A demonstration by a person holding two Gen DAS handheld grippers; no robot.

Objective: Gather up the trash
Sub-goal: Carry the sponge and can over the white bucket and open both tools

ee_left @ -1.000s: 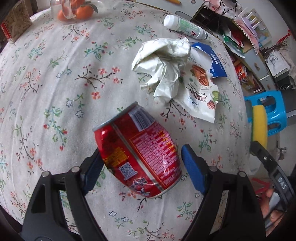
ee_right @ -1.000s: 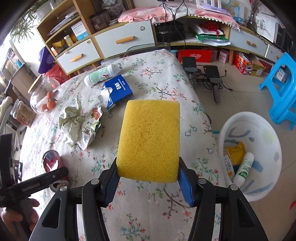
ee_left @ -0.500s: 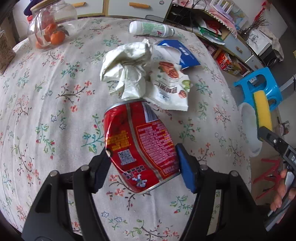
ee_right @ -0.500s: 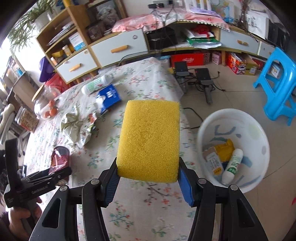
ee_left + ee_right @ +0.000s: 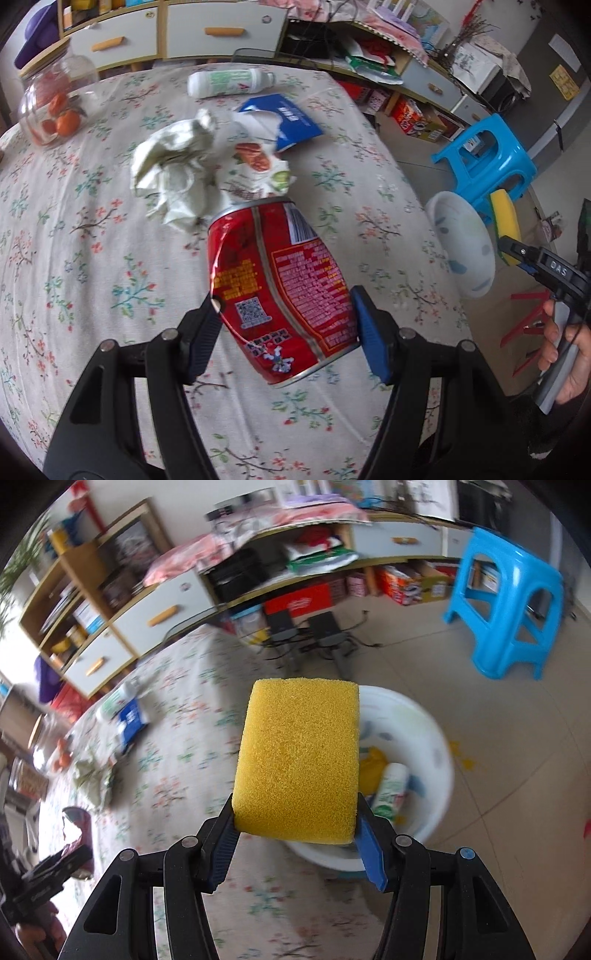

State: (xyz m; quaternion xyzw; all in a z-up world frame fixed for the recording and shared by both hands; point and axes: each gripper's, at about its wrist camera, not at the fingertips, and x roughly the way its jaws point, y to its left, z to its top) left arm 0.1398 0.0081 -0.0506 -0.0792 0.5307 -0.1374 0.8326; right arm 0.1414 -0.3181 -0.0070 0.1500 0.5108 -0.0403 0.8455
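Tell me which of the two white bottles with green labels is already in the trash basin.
The bottle beside the yellow wrapper inside the white basin. The other bottle lies on the floral tablecloth.

Free room and obstacles. Bare floral tablecloth [image 5: 74,266] lies left of the crumpled paper [image 5: 173,173] w/ snack wrapper [image 5: 258,162]. White bin [image 5: 424,746] stands off the table edge, mouth unobstructed above; blue stool [image 5: 509,602] stands well beyond it.
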